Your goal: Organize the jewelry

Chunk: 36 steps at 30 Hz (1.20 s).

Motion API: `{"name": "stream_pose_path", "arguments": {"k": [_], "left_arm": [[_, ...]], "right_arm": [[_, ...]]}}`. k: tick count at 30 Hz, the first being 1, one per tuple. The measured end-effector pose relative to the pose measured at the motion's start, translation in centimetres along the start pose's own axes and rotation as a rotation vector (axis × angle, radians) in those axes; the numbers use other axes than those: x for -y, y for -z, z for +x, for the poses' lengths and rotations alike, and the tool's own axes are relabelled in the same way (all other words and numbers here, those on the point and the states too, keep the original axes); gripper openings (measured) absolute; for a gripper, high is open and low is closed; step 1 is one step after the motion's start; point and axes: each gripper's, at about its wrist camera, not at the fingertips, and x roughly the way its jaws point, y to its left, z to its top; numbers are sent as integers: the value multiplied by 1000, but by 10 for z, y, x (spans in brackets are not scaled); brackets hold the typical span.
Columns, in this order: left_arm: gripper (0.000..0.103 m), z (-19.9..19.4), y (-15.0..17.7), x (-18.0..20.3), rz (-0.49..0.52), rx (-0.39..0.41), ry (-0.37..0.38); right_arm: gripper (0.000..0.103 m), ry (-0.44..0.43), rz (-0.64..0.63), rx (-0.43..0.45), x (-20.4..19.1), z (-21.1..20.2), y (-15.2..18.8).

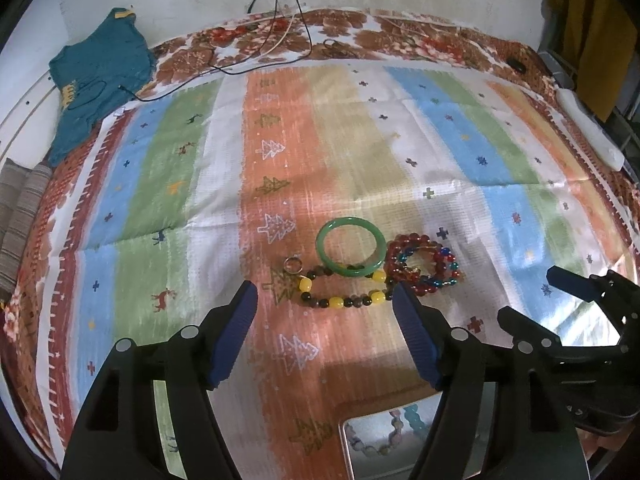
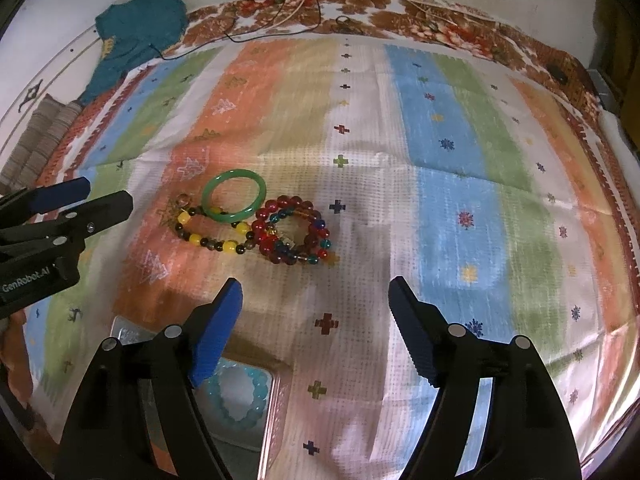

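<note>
A green bangle (image 1: pixel 351 246) (image 2: pixel 233 195), a yellow-and-dark bead bracelet (image 1: pixel 340 290) (image 2: pixel 212 232), a small ring (image 1: pixel 293 265) and a red-and-blue bead bracelet (image 1: pixel 424 266) (image 2: pixel 294 230) lie together on the striped cloth. A metal tin (image 1: pixel 384 448) (image 2: pixel 240 400) near me holds a light blue bead bracelet (image 2: pixel 240 394) and another beaded strand (image 1: pixel 384 436). My left gripper (image 1: pixel 324 296) is open and empty, just short of the yellow bracelet. My right gripper (image 2: pixel 316 292) is open and empty, above the cloth right of the tin; it also shows in the left wrist view (image 1: pixel 532 292).
The striped cloth (image 1: pixel 280 140) covers a floral bedspread (image 1: pixel 360 28). A teal garment (image 1: pixel 100 76) lies at the far left. Cables (image 1: pixel 276 40) trail at the back. A white object (image 1: pixel 588 128) sits at the right edge. Folded striped fabric (image 1: pixel 20 216) is at left.
</note>
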Motion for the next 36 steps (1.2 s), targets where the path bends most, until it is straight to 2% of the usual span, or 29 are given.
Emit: {"name": "stream_pose_path", "arguments": {"k": [18, 23, 36], "left_arm": [[71, 48, -17, -3, 14, -74, -24], [71, 59, -20, -5, -18, -105, 27], [69, 89, -28, -5, 3, -137, 1]], "right_arm": [[77, 15, 28, -75, 16, 41, -19], [77, 13, 25, -98, 18, 55, -22], [76, 17, -9, -126, 12, 79, -31]]}}
